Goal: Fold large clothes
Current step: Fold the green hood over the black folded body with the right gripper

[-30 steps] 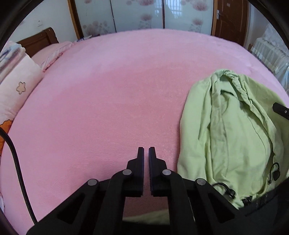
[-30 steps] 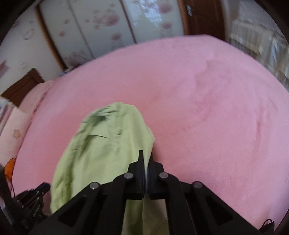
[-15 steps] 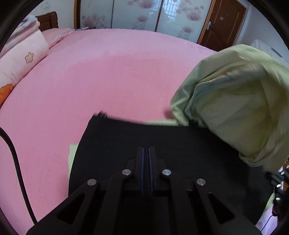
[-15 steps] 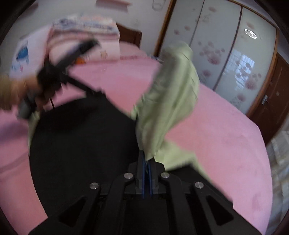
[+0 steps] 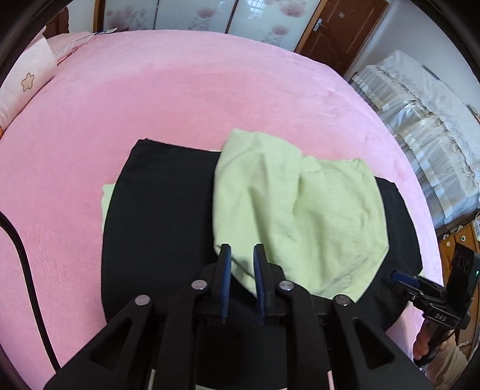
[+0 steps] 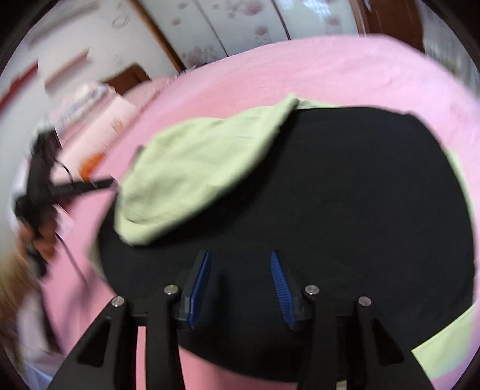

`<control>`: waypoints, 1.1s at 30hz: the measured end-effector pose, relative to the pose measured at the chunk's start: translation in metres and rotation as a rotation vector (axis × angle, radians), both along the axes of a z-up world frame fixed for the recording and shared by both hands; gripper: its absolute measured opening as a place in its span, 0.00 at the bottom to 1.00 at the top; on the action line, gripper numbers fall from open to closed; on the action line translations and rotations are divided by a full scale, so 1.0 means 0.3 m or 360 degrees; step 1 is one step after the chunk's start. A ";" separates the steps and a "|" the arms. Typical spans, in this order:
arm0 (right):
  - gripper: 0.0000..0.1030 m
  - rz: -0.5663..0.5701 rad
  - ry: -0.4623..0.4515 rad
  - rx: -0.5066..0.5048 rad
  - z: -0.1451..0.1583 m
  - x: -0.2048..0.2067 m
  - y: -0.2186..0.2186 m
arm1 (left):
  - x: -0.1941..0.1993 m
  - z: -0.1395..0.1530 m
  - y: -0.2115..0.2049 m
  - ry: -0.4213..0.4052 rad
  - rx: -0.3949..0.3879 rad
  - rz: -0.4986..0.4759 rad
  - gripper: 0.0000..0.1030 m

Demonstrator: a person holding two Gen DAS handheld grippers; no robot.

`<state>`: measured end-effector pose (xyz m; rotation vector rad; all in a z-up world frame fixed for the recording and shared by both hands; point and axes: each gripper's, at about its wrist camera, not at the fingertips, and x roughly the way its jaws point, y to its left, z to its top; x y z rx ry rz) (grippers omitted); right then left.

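A light green garment (image 5: 300,216) lies folded over a black board (image 5: 162,216) on the pink bed (image 5: 150,99). My left gripper (image 5: 241,255) is open, its blue-padded fingers either side of the garment's near edge. In the right wrist view the green garment (image 6: 198,168) lies on the black board (image 6: 360,192) to the left. My right gripper (image 6: 240,261) is wide open and empty above the board. More green fabric pokes out under the board's edges (image 6: 444,348).
A pink pillow (image 5: 27,81) lies at the bed's far left. A covered piece of furniture (image 5: 426,126) stands right of the bed. A wardrobe with flowered doors (image 5: 210,15) and a brown door (image 5: 339,27) stand behind. A black cable (image 5: 27,276) hangs at left.
The green garment, held up half a second ago, now lies on the black board. Both grippers have opened and let go of it. The right wrist view is blurred by motion.
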<state>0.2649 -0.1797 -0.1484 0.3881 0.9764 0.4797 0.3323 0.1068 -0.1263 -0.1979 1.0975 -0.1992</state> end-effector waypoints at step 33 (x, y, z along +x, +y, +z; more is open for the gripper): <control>0.04 -0.0228 0.0156 0.0062 -0.165 -0.034 -0.060 | -0.199 -0.178 -0.361 -0.0018 0.0150 -0.0175 0.00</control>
